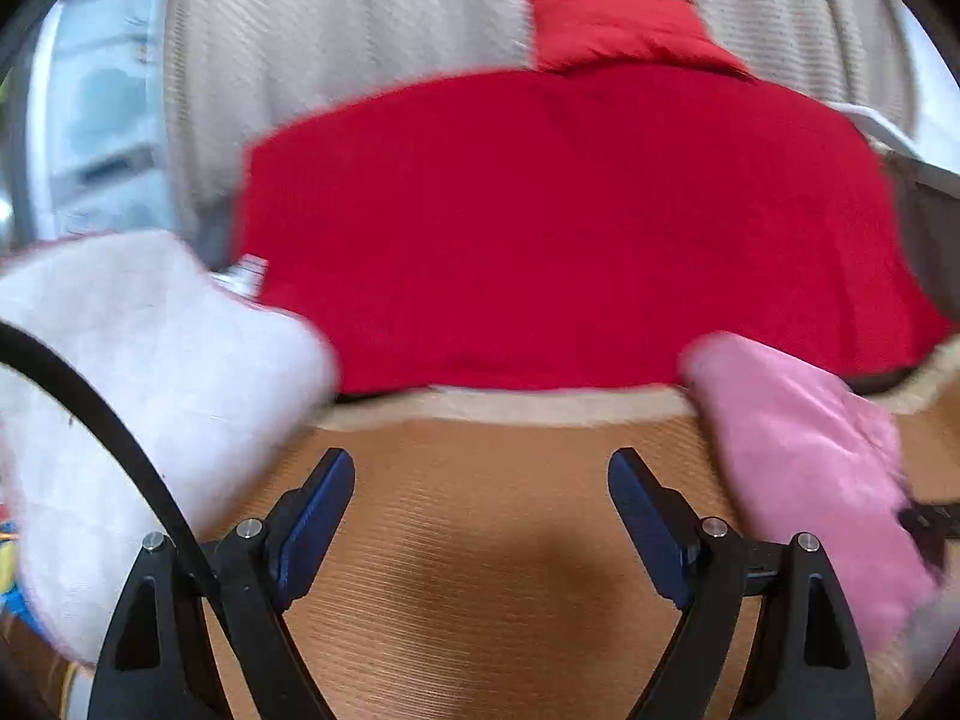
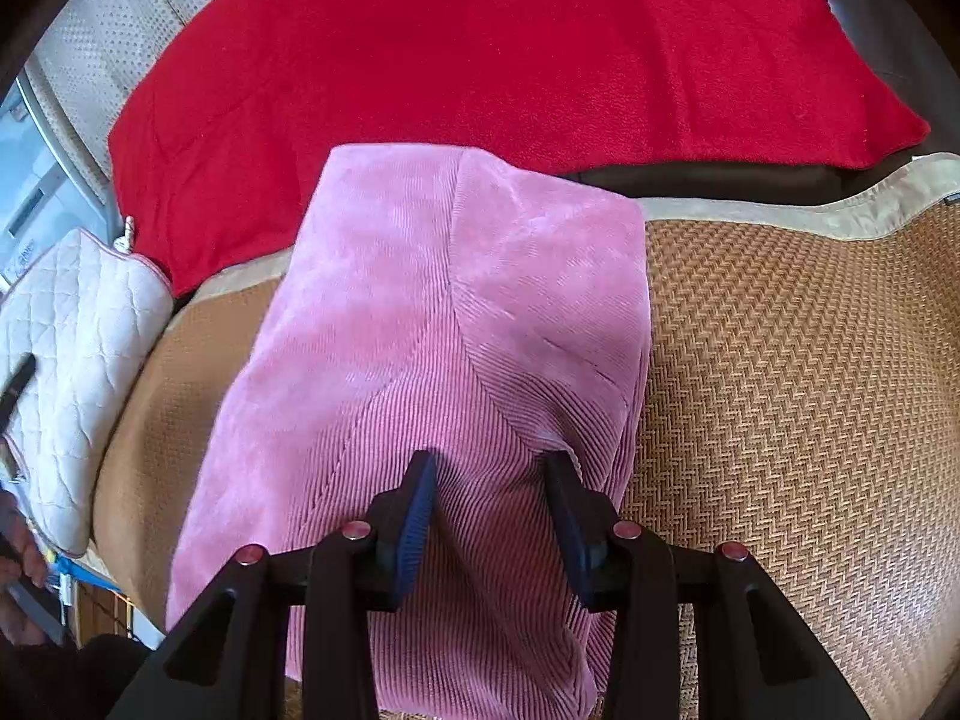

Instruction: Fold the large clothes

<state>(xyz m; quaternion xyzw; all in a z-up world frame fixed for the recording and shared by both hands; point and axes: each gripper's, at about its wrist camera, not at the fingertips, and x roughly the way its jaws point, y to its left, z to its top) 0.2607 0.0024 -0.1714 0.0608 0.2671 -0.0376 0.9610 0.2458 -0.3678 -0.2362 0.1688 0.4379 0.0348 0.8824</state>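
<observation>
A folded pink corduroy garment [image 2: 432, 348] lies on a woven tan mat [image 2: 798, 360]. My right gripper [image 2: 491, 468] is above its near end with the jaws apart, and the fabric rises between the fingers; I cannot tell whether they grip it. In the left wrist view the pink garment [image 1: 798, 456] is at the right. My left gripper [image 1: 480, 474] is wide open and empty over the bare mat [image 1: 480, 540]. A red garment [image 1: 570, 228] lies spread flat beyond the mat, and it also shows in the right wrist view [image 2: 510, 60].
A white quilted cushion [image 1: 138, 396] sits at the left edge of the mat, also in the right wrist view [image 2: 72, 360]. A beige ribbed sofa back [image 1: 360, 30] rises behind the red garment. A black cable [image 1: 102, 420] crosses the cushion.
</observation>
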